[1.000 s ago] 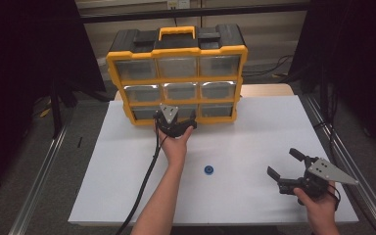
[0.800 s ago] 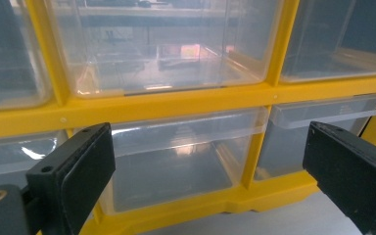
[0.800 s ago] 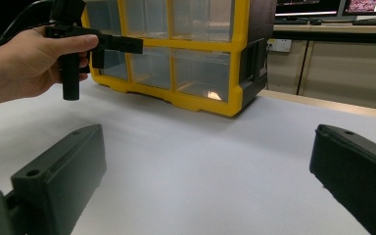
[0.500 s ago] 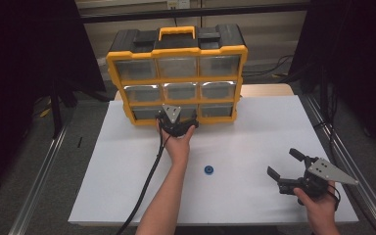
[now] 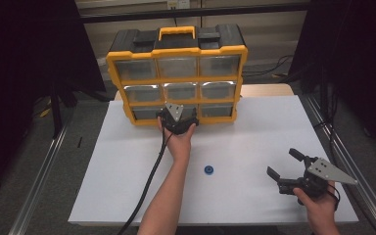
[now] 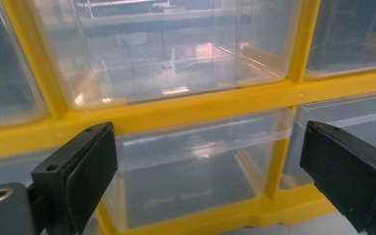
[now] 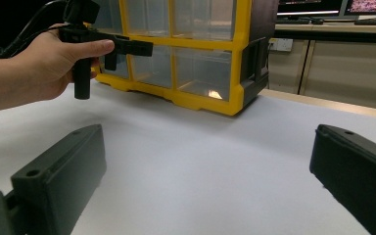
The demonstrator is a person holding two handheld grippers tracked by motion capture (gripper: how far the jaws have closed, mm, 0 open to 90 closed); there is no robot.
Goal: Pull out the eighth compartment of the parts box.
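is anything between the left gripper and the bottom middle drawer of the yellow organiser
Nothing visible. The left gripper, jaws open, faces the clear plastic bottom-middle drawer of the yellow and black organiser with only open space between them.

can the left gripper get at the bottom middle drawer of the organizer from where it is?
Probably yes. The left gripper is open right in front of the bottom middle drawer, its fingers either side of the drawer front, with nothing between them and it.
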